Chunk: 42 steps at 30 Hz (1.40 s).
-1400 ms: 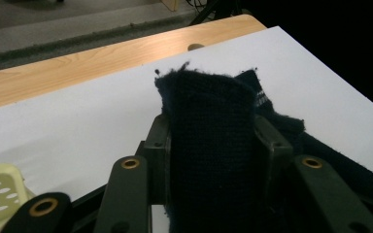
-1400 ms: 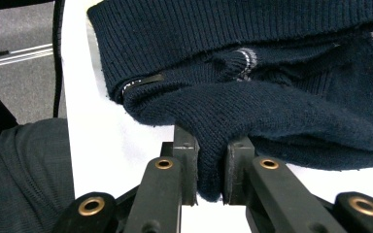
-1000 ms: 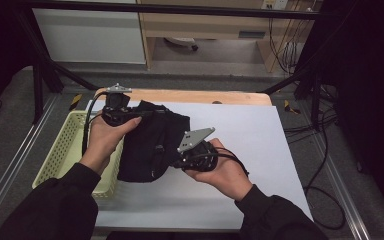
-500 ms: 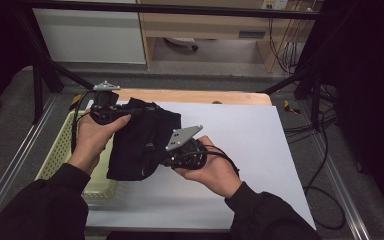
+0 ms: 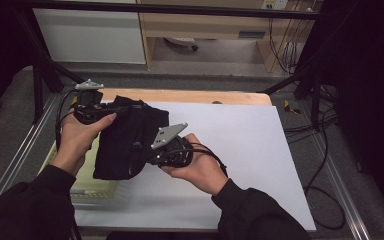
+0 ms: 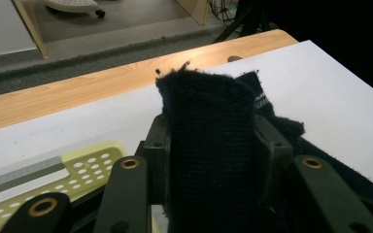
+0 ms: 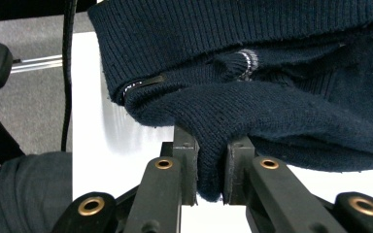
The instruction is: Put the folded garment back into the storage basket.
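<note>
Both units are clamping the dark knitted garment [image 5: 130, 140] above the table [image 5: 250, 150]: left hand-held gripper [image 6: 212, 160] on a thick fold, right hand-held gripper [image 7: 209, 174] pinching a thin edge. That edge is likely risking slippage under the hanging weight.

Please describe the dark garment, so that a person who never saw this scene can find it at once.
On the white table, near its left side, both grippers hold up a dark navy knitted garment. It hangs above the pale yellow perforated basket and is the one soft, dark thing there.
</note>
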Motion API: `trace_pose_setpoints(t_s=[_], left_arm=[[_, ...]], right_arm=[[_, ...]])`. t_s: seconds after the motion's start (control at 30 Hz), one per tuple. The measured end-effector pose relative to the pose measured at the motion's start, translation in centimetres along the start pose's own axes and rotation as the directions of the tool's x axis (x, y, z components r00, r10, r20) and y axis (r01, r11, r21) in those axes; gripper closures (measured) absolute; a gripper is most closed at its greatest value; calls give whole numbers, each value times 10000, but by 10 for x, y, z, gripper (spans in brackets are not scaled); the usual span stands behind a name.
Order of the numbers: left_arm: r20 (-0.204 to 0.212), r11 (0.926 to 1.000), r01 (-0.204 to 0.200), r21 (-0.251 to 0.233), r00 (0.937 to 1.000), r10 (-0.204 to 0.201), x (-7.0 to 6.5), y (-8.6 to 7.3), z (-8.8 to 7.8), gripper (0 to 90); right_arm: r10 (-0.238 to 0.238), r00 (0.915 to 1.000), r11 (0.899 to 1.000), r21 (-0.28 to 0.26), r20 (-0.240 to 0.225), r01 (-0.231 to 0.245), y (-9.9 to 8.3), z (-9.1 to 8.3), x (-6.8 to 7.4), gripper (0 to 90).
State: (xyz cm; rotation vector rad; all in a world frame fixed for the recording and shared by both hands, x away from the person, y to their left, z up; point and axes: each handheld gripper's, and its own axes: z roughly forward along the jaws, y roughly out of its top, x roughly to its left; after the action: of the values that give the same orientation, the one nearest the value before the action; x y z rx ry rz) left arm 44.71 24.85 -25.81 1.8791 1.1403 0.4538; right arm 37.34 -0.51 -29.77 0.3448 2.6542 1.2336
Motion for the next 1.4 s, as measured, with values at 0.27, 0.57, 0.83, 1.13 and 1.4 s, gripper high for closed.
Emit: trace_pose_setpoints(t_s=[0.27,0.57,0.83,1.13,1.4], left_arm=[[-195,9998,170,-143,9997,-173,13,-3,-8,582],[-383,9988,315,-366,9987,-329,25,-6,-19,582],[-501,9984,434,-375,9977,-453,35,-10,-23,582],[-673,9972,559,-487,9960,-591,43,-13,-30,581],[-787,9957,676,-633,9943,-725,52,-16,-37,581]], right_arm=[[78,10000,9999,-133,10,-78,8,15,1,797],[-33,10000,9996,-289,2,33,21,28,5,796],[-145,9999,9996,-253,3,145,28,41,8,796],[-228,9997,9993,-306,-61,226,35,52,11,796],[-213,9997,9992,-342,-97,210,43,61,12,796]])
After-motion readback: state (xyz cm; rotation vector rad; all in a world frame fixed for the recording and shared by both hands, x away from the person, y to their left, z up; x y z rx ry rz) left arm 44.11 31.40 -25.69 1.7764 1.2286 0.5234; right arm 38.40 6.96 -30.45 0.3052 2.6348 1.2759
